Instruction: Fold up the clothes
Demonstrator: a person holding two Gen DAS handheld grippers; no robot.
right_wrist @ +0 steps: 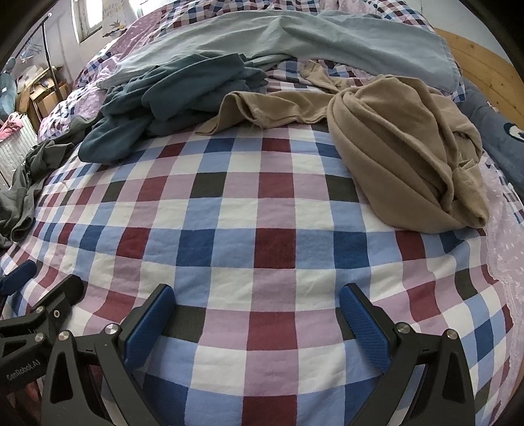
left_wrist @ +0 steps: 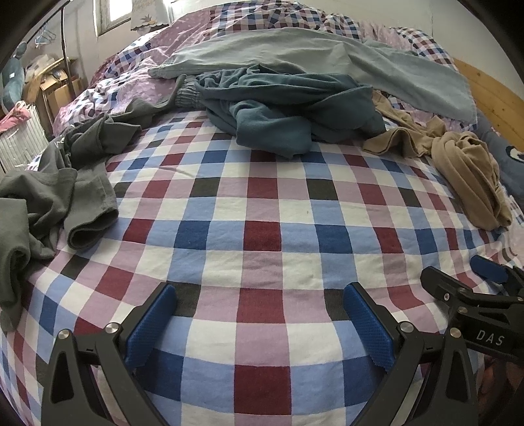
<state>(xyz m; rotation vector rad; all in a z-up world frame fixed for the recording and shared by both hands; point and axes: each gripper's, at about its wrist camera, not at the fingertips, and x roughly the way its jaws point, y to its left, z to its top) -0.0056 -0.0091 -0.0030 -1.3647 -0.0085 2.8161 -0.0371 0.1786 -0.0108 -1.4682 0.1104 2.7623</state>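
Observation:
Crumpled clothes lie on a checked bedsheet (left_wrist: pixel 262 229). A dark grey garment (left_wrist: pixel 49 196) is bunched at the left, a teal one (left_wrist: pixel 288 108) heaps in the middle, a tan one (right_wrist: pixel 402 157) is twisted at the right, and a pale blue-grey garment (left_wrist: pixel 327 55) spreads behind them. My left gripper (left_wrist: pixel 260 295) hovers open over bare sheet near the front edge, holding nothing. My right gripper (right_wrist: pixel 257 295) is likewise open and empty over the sheet, short of the tan garment (left_wrist: pixel 471 177). The right gripper (left_wrist: pixel 458 281) shows at the left view's right edge, with its state unclear there.
A wooden headboard (right_wrist: pixel 484 65) curves along the far right with a dark blue pillow (right_wrist: pixel 501 137) beside it. Off the bed's left side stand a clothes rack (left_wrist: pixel 64 49), cardboard boxes (left_wrist: pixel 55 88) and a white basket (left_wrist: pixel 19 144). A lilac duvet (left_wrist: pixel 196 29) lies at the far end.

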